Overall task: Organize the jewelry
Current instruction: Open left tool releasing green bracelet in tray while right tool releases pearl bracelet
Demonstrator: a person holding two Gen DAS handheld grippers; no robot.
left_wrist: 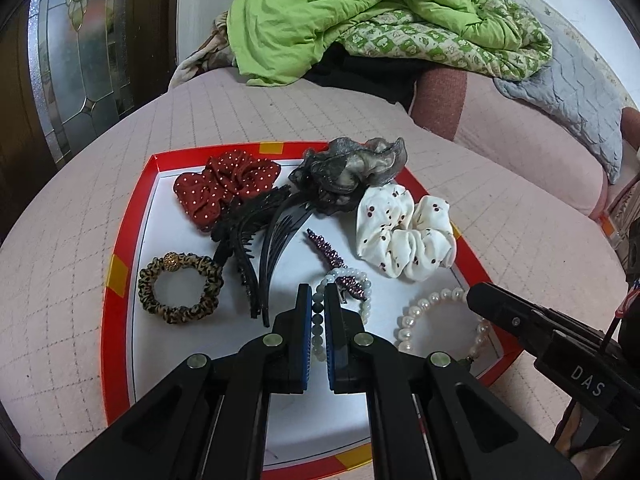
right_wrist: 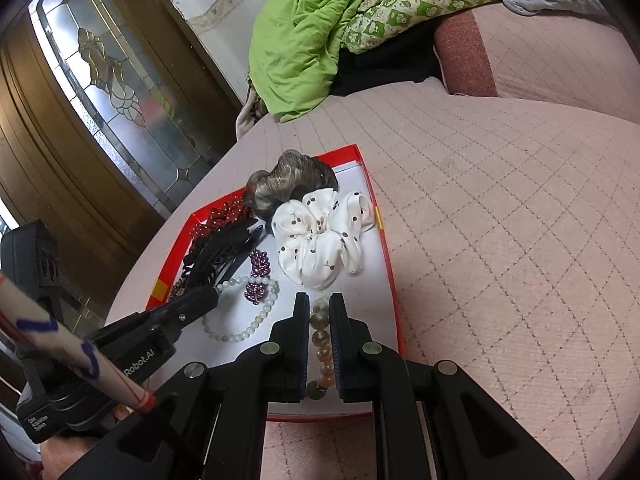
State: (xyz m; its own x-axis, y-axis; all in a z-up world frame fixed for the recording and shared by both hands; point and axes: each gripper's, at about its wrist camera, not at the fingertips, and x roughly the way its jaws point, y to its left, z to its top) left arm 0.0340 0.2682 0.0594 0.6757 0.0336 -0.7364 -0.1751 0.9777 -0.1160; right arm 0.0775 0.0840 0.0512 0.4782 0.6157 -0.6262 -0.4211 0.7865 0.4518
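Note:
A red-rimmed white tray on the pink quilted bed holds hair ties and bracelets. My left gripper has its jaws close around the side of a pale green bead bracelet; a purple rhinestone clip lies on that bracelet. My right gripper has its jaws close around the strand of a pearl bracelet, also in the left wrist view. The green bracelet shows in the right wrist view.
In the tray lie a red dotted scrunchie, a grey scrunchie, a white cherry scrunchie, black claw clips and a leopard hair tie. A green quilt is piled behind. A glass door stands at left.

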